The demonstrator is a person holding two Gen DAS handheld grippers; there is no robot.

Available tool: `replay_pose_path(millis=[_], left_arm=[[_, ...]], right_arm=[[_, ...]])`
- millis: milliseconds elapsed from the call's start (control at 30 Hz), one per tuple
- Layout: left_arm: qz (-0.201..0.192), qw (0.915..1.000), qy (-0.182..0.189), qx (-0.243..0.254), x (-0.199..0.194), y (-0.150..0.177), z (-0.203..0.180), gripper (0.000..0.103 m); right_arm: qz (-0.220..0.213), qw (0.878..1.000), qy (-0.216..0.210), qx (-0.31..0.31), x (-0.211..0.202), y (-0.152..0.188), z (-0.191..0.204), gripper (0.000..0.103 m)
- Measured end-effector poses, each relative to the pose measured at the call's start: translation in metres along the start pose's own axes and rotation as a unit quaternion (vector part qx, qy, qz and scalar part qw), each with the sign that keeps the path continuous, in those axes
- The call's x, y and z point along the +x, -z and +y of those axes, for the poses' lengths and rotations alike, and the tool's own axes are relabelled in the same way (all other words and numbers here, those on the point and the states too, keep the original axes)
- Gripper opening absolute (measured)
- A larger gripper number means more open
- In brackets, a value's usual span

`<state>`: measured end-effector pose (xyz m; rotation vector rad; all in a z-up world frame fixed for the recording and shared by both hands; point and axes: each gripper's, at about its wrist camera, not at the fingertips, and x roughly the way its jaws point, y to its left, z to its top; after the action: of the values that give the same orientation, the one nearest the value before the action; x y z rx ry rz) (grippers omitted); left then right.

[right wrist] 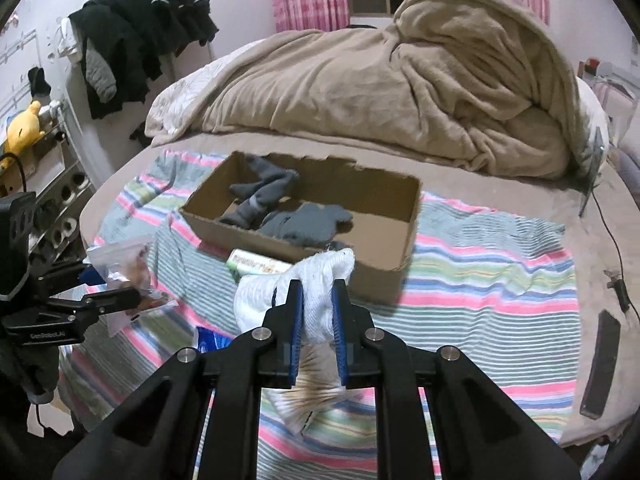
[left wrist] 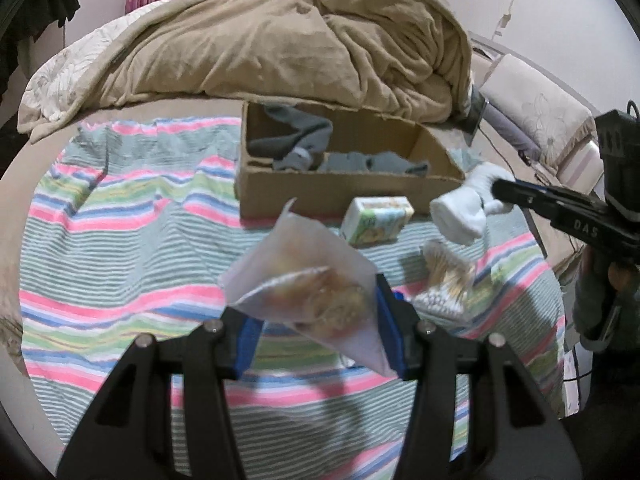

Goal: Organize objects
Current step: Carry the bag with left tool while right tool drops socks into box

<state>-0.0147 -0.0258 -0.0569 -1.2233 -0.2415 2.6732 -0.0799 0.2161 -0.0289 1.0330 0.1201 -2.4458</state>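
Mid-carry: right tool (right wrist: pixel 315 308) clamped on the white cotton sock (right wrist: pixel 320 276), left tool (left wrist: pixel 318 320) pinching the clear plastic snack bag (left wrist: pixel 308 276), both aloft near the partitioned brown cardboard box (right wrist: pixel 376 268) on the bed; next, probably lowering each into a compartment.

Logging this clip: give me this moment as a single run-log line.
left gripper: shut on plastic bag, lifted | right gripper: shut on white sock, lifted | cardboard box: grey socks inside | cotton swabs: on striped towel

cardboard box (right wrist: pixel 384 276) open-topped, right half bare, grey socks (right wrist: pixel 280 212) filling left, carton (right wrist: pixel 256 266) against front wall
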Motion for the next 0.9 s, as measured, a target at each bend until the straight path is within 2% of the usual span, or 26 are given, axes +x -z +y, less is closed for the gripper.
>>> replay_pose_path(millis=[500, 900], left_arm=[[-0.037, 0.9993, 0.004, 0.005, -0.015, -0.029, -0.005, 0.052], [-0.045, 0.9988, 0.017, 0.004, -0.003, -0.047, 0.004, 0.052]], right_arm=[[-0.036, 0.999, 0.023, 0.015, -0.014, -0.026, -0.028, 0.015], [-0.021, 0.997, 0.060, 0.043, 0.021, -0.042, -0.039, 0.015]])
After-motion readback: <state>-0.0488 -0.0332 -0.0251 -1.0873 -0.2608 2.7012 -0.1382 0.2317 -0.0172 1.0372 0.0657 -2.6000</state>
